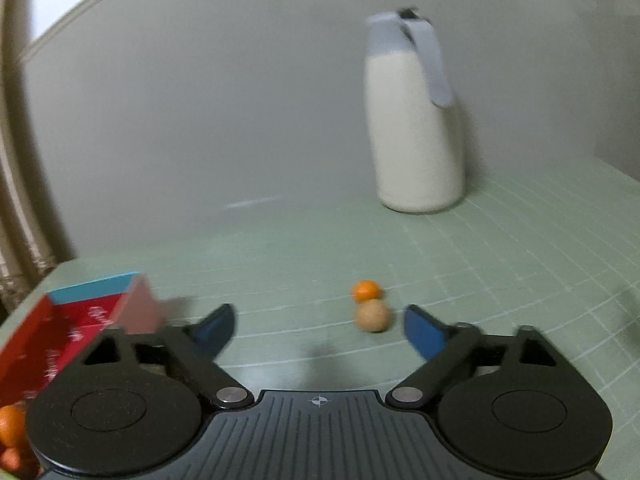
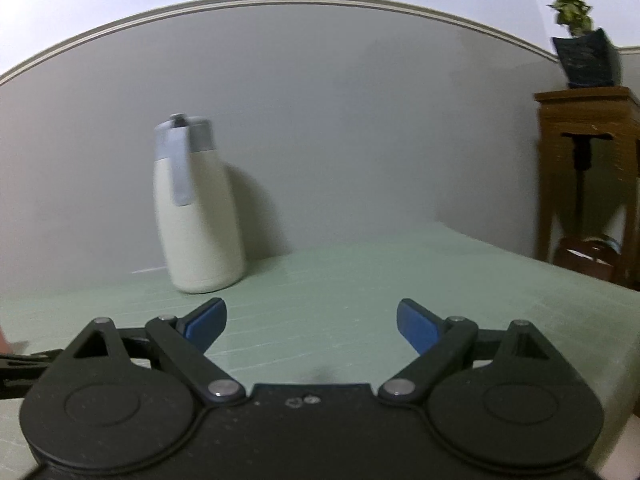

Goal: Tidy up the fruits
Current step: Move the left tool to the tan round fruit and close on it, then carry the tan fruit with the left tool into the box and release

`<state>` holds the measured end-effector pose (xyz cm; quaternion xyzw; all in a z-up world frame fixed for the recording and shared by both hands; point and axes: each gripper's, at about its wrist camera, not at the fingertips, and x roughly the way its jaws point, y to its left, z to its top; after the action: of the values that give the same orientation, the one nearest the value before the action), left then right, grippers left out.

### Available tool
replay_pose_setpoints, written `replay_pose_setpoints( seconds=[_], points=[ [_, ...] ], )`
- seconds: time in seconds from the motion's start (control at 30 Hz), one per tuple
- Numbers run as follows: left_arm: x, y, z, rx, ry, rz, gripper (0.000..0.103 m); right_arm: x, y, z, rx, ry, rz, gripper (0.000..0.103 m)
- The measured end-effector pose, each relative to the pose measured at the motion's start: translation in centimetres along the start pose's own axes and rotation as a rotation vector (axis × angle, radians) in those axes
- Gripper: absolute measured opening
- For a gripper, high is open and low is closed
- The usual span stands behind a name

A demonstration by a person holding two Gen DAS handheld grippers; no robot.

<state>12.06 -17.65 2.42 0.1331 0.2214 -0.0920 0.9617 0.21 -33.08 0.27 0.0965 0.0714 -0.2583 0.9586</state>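
Left tongs (image 1: 318, 326), blue-padded, stood wide and empty over the green tabletop (image 1: 500, 248), mandarin (image 1: 366, 291) touching brown fruit (image 1: 373, 315) just ahead, red box (image 1: 64, 320) alongside; right tongs (image 2: 312, 322) likewise wide, empty.

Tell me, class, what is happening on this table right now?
A person is sorting fruit with a claw in each hand. The left claw is open and empty, just short of an orange fruit and a tan fruit touching on the green mat. A red box sits left. The right claw is open, holding nothing.
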Motion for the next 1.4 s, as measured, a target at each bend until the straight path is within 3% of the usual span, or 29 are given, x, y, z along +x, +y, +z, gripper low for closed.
replay_pose_setpoints(
  seconds=[0.2,0.3,0.57,0.77,0.83,1.13,1.4],
  points=[
    [2.1,-1.7,0.1,0.007,0.037,-0.026,0.079,0.7,-2.0,0.0,0.03,0.0,-0.019,0.092],
    [3.0,-2.0,0.4,0.0,0.054,-0.042,0.07,0.5,-1.6,-0.1,0.014,-0.003,-0.025,0.092],
    [5.1,-2.6,0.7,0.0,0.077,-0.061,0.068,0.2,-2.4,-0.1,0.016,0.006,-0.04,0.092],
    [6.4,-2.9,0.9,-0.01,0.104,-0.068,0.053,0.3,-2.7,0.0,0.021,0.014,-0.045,0.092],
    [6.6,-3.1,0.8,-0.012,0.112,-0.067,0.044,0.4,-2.8,-0.1,0.022,0.02,-0.049,0.092],
    [6.8,-3.4,0.6,0.006,0.117,-0.082,0.027,0.5,-2.7,0.0,0.032,0.03,-0.041,0.092],
    [6.1,-3.4,0.5,0.024,0.099,-0.105,0.026,0.4,-2.3,0.0,0.024,0.036,-0.023,0.092]
  ],
)
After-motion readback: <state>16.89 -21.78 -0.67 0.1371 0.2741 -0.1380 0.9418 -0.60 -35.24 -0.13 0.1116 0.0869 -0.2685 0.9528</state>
